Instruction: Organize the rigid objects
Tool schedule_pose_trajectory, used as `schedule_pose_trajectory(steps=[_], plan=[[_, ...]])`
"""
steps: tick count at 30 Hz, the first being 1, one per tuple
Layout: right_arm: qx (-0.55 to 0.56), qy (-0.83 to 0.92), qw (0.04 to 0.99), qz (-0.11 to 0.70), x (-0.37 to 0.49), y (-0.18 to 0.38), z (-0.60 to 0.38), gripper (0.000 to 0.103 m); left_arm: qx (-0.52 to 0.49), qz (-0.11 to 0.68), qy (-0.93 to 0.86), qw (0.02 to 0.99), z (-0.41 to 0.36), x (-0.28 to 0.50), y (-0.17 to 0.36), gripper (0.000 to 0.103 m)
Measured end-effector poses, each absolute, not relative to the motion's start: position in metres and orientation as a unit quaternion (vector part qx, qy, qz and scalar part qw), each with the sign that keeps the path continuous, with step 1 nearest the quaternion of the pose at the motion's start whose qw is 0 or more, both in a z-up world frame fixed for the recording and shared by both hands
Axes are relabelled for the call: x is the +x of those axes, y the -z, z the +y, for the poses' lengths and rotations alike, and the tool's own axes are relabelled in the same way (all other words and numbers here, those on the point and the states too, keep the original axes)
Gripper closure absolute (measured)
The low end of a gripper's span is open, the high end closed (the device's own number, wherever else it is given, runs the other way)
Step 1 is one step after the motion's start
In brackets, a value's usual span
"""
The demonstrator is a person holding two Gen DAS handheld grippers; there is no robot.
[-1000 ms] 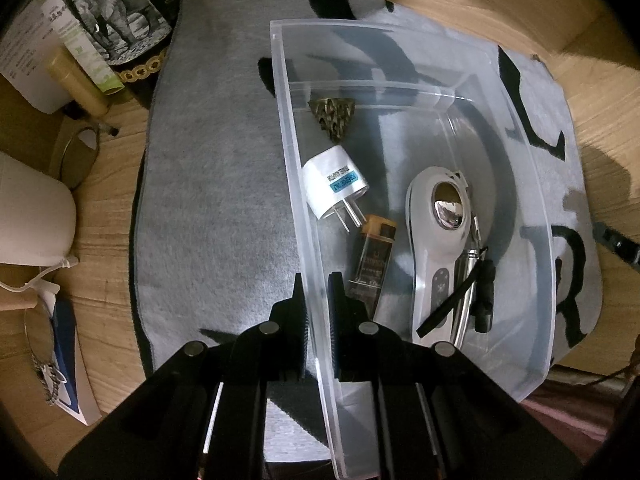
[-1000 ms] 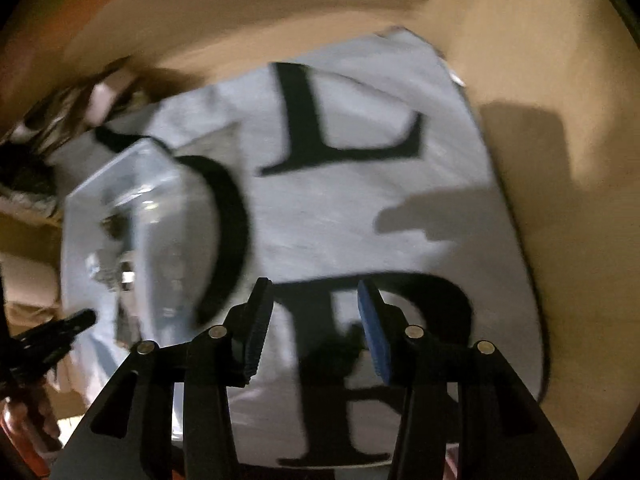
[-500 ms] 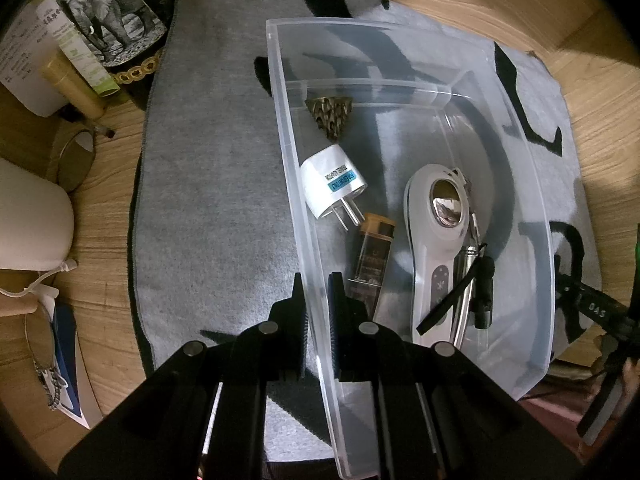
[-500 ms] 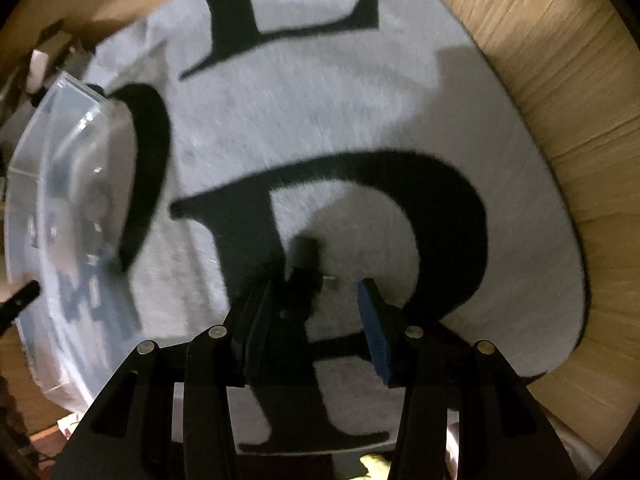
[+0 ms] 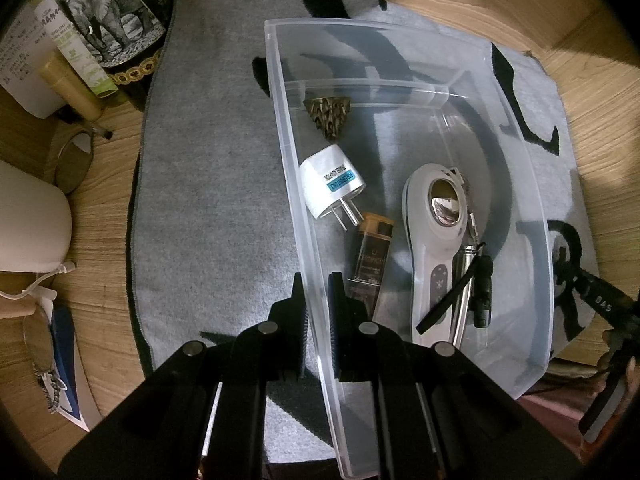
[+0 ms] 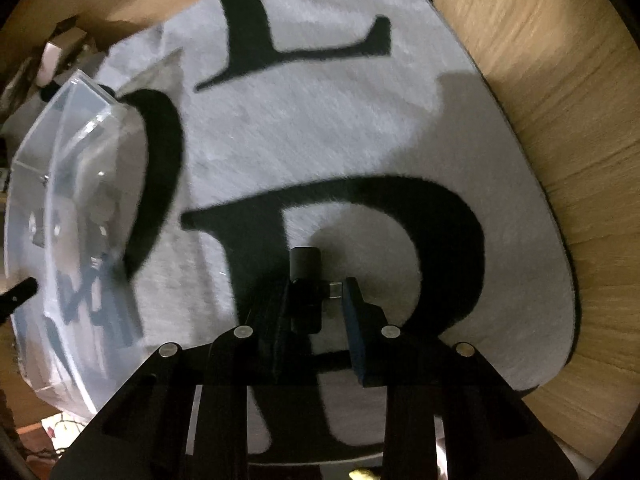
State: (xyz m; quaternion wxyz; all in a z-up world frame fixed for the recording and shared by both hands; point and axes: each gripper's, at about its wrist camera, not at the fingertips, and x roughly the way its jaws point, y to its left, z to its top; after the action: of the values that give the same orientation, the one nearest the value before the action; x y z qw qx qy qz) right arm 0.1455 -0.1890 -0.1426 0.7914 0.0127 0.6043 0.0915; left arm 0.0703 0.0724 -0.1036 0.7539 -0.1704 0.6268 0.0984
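On the grey mat (image 5: 208, 184) with large black letters, laid over a wooden surface (image 6: 572, 92), stands a clear plastic bin (image 5: 516, 148) with thin, slightly cloudy walls. Left gripper (image 5: 316, 300): fingers narrowly set, pinching the bin's near-left wall, one finger outside and one inside. Contents of the bin, from far end to near: a small bronze, scaly cone-shaped piece (image 5: 328, 115) by the far wall; a white plug adapter (image 5: 331, 181) with a blue label and two metal prongs pointing toward the camera; a brown-and-gold lighter-like rectangular item (image 5: 370, 258) just beyond the inner finger; a white handheld device (image 5: 434, 236) with a shiny oval head, lying lengthwise; a slim metal pen-like rod (image 5: 464, 280) and a black strap crossing its handle end. Right gripper (image 6: 316, 292): fingers part-way apart, a small black dongle-like block (image 6: 306, 288) with a short metal connector (image 6: 335, 290) between them; it lies against the left finger, connector pointing at the blue-padded right finger (image 6: 354, 312); whether both pads touch it I cannot tell. This piece sits above the black letter R on the mat, well apart from the bin, which shows blurred at the left edge of the right wrist view. Off the mat, left side: an elephant-print tin (image 5: 116, 28), a gold tube (image 5: 70, 90), a white rounded container (image 5: 28, 220).
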Motion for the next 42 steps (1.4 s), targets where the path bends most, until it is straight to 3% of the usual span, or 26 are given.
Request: schedule_pose_trajectory(steps=[18, 42], plan=[[-0.004, -0.224, 0.824, 0.521, 0.147, 0.061, -0.105, 0.079, -0.17, 0.625, -0.098, 0.756, 0.072, 0.069, 0.103, 0.095], [-0.082, -0.322, 0.767, 0.548, 0.145, 0.096, -0.029, 0.079, -0.178, 0.623, -0.11, 0.754, 0.072, 0.069, 0.104, 0.095]])
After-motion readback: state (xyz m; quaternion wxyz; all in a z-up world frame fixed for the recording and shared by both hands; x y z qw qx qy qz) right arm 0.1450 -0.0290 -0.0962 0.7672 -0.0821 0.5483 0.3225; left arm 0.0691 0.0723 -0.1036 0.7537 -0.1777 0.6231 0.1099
